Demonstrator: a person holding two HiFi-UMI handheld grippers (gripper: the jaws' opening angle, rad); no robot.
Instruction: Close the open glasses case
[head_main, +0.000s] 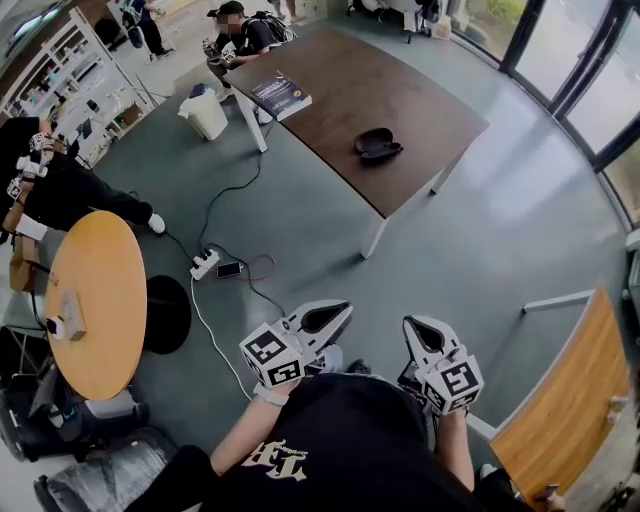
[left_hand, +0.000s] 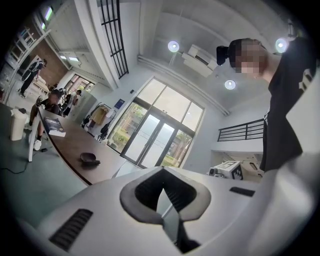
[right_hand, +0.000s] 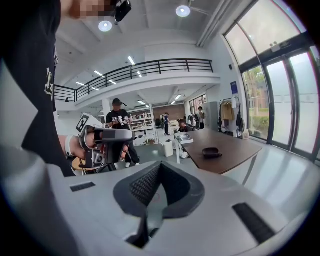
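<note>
The glasses case (head_main: 378, 146) is black and lies open on the long brown table (head_main: 340, 90), near its right end. It also appears small in the left gripper view (left_hand: 90, 159) and the right gripper view (right_hand: 212, 152). Both grippers are held close to my body, far from the table. My left gripper (head_main: 346, 309) is shut with nothing in it, its tips meeting (left_hand: 162, 172). My right gripper (head_main: 410, 323) is likewise shut and empty (right_hand: 160, 165). In the right gripper view the left gripper (right_hand: 102, 137) shows in a hand.
A book (head_main: 281, 94) lies at the table's far end, a white bin (head_main: 205, 112) beside it. A power strip (head_main: 205, 263) with cables lies on the floor between me and the table. A round orange table (head_main: 95, 300) and black stool (head_main: 165, 313) stand left, a wooden panel (head_main: 560, 400) right. Other people sit at the back.
</note>
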